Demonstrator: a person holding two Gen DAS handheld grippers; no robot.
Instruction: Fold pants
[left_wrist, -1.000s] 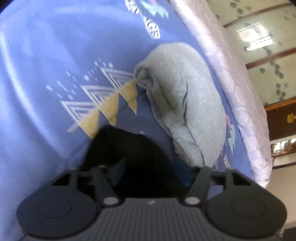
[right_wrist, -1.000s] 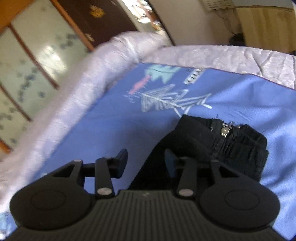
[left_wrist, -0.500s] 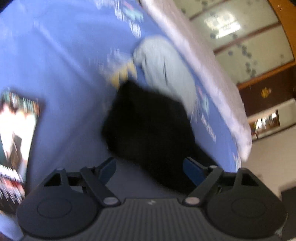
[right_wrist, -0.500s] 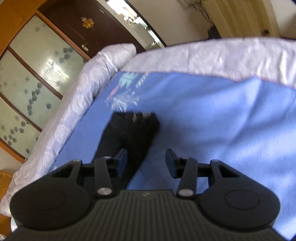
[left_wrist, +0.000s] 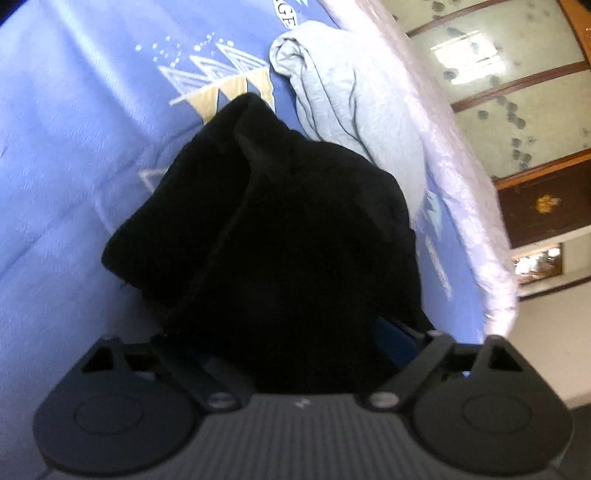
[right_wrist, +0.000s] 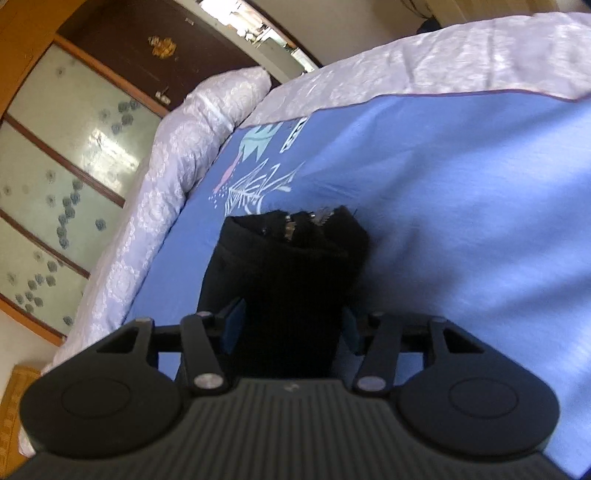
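- Black pants (right_wrist: 291, 273) lay bunched on the blue blanket (right_wrist: 461, 206), straight ahead of both grippers, a grey garment (left_wrist: 343, 92) just beyond them.
- Right gripper (right_wrist: 290, 326) had just been closing and pinched a narrow fold of the pants between its pads.
- Left gripper (left_wrist: 291, 343) had just been narrowing around a thick wad; whether its pads pressed could not be told.
- Best to take all layers evenly, close firmly, then lift both ends together, clear of the grey garment.

Black pants (left_wrist: 280, 229), blue printed sheet (left_wrist: 74, 110), grey garment (left_wrist: 351, 96)
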